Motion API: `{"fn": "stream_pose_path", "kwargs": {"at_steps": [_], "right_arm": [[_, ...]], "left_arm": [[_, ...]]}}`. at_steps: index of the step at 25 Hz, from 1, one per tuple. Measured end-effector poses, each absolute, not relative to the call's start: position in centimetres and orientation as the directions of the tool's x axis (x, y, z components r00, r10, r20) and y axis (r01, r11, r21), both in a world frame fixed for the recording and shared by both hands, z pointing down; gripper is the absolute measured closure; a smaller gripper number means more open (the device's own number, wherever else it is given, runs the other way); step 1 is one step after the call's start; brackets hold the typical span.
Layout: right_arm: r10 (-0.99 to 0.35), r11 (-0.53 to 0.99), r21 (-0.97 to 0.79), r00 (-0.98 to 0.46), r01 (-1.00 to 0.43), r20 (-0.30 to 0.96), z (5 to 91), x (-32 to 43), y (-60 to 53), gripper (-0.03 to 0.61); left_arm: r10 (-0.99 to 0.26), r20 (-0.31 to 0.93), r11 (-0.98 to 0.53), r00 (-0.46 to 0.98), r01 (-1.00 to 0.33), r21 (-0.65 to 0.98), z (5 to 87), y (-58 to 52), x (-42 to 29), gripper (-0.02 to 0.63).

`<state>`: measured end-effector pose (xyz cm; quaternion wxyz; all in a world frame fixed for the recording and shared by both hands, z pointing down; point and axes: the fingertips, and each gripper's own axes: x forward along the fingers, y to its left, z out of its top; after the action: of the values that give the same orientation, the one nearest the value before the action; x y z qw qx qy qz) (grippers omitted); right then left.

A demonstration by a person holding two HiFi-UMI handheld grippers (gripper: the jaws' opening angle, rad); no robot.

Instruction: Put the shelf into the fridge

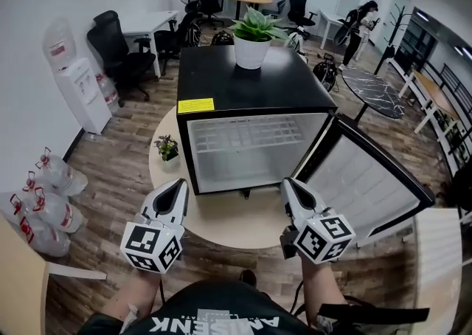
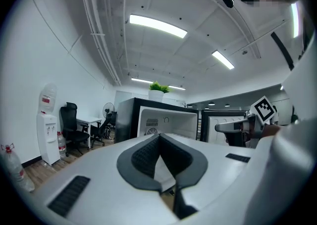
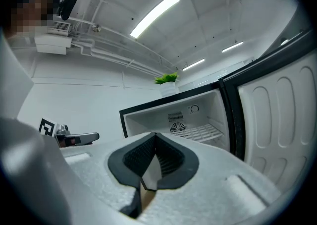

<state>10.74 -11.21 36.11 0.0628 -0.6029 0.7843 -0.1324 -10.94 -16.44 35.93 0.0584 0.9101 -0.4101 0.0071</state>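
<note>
A black mini fridge stands on a round table with its door swung open to the right. A white wire shelf lies flat inside it, also visible in the right gripper view as a white wire shelf. My left gripper and right gripper hover side by side over the table in front of the fridge opening, apart from it. Both are shut and hold nothing. In the left gripper view the left gripper points at the fridge.
A potted plant sits on the fridge top and a small flower pot on the table left of the fridge. The open door blocks the right side. A water dispenser, office chairs and desks stand beyond.
</note>
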Motion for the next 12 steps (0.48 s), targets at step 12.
{"fn": "stream_pose_path", "kwargs": {"at_steps": [12], "right_arm": [[-0.954, 0.267, -0.269, -0.294, -0.925, 0.065, 36.0, 11.2, -11.8, 0.572]], "left_arm": [[-0.76, 0.014, -0.645, 0.65, -0.757, 0.11, 34.4, -16.5, -9.9, 0.612]]}}
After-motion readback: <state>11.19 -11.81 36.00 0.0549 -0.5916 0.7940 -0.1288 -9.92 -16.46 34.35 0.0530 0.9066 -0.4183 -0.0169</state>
